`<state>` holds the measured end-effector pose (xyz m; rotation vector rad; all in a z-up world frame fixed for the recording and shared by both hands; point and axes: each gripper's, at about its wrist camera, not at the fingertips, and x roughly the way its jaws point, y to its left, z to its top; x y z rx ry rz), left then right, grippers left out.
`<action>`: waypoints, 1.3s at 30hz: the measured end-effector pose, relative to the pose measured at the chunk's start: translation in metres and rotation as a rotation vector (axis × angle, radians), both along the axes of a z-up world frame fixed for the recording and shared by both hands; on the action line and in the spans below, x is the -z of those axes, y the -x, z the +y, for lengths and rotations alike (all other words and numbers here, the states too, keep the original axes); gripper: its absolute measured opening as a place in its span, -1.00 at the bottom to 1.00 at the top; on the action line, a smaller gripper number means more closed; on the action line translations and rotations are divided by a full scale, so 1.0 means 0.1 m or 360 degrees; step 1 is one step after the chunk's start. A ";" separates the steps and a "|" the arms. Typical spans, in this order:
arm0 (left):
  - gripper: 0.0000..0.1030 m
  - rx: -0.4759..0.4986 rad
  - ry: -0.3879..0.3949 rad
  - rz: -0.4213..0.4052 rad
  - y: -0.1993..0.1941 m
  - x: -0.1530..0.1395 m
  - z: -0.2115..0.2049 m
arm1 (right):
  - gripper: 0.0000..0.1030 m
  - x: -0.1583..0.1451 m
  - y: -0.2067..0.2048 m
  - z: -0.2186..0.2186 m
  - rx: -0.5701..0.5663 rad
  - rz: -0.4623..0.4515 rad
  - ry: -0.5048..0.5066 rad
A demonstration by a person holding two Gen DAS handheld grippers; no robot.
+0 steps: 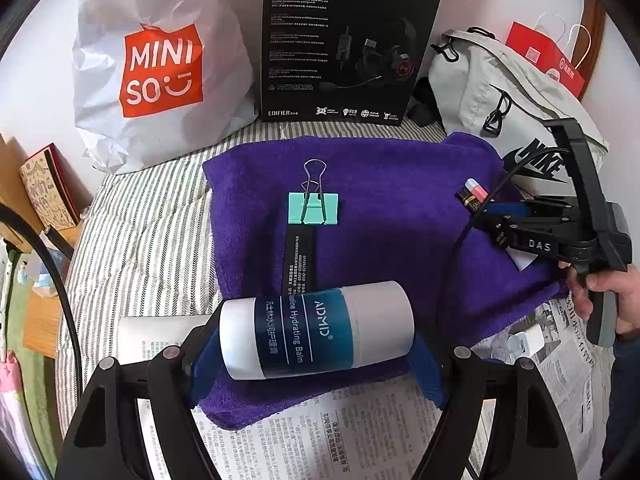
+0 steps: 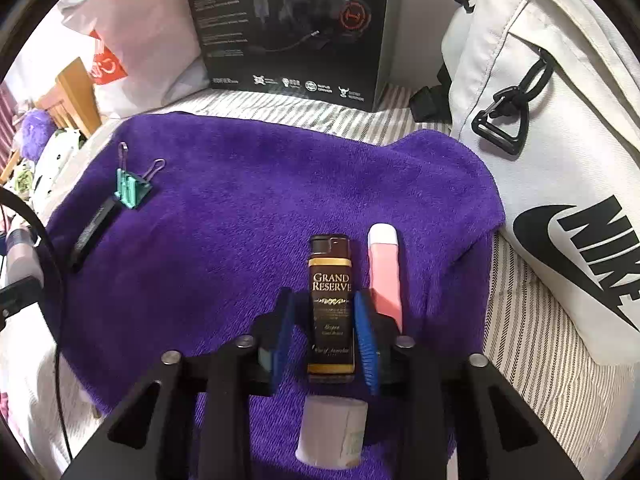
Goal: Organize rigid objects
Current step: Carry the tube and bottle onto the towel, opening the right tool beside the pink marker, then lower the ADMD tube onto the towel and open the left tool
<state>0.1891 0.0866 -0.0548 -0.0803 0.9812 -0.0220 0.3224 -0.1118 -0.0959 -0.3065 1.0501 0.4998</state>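
Note:
A purple towel (image 1: 380,208) lies on the striped bed; it also shows in the right wrist view (image 2: 248,208). My left gripper (image 1: 308,356) is shut on a white and blue balm tube (image 1: 316,330), held crosswise over the towel's near edge. A teal binder clip (image 1: 314,208) and a black strip (image 1: 299,260) lie mid-towel. My right gripper (image 2: 324,332) stands open around a brown Grand Reserve lighter (image 2: 331,308) lying on the towel, jaws a little apart from its sides. A pink and white eraser (image 2: 386,272) lies just right of it. A white paper roll (image 2: 332,432) lies under the gripper.
A Miniso bag (image 1: 160,68), a black headset box (image 1: 344,44) and a white Nike bag (image 2: 560,160) stand along the back and right. Newspaper (image 1: 340,440) covers the near bed. A red paper bag (image 1: 548,56) is at the far right. Books (image 1: 48,188) stand left.

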 end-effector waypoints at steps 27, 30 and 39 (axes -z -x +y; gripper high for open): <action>0.52 0.0044 -0.0005 0.0037 -0.64 0.21 -0.40 | -0.07 -0.34 0.69 -0.75 0.0074 -0.0055 -0.0045; 0.52 0.0044 -0.0012 0.0057 -0.75 0.28 -0.42 | -0.07 -0.31 0.71 -0.79 0.0087 -0.0048 -0.0078; 0.52 0.0053 -0.0098 0.0114 -0.92 0.40 -0.48 | -0.07 -0.35 0.77 -0.84 0.0101 -0.0054 -0.0134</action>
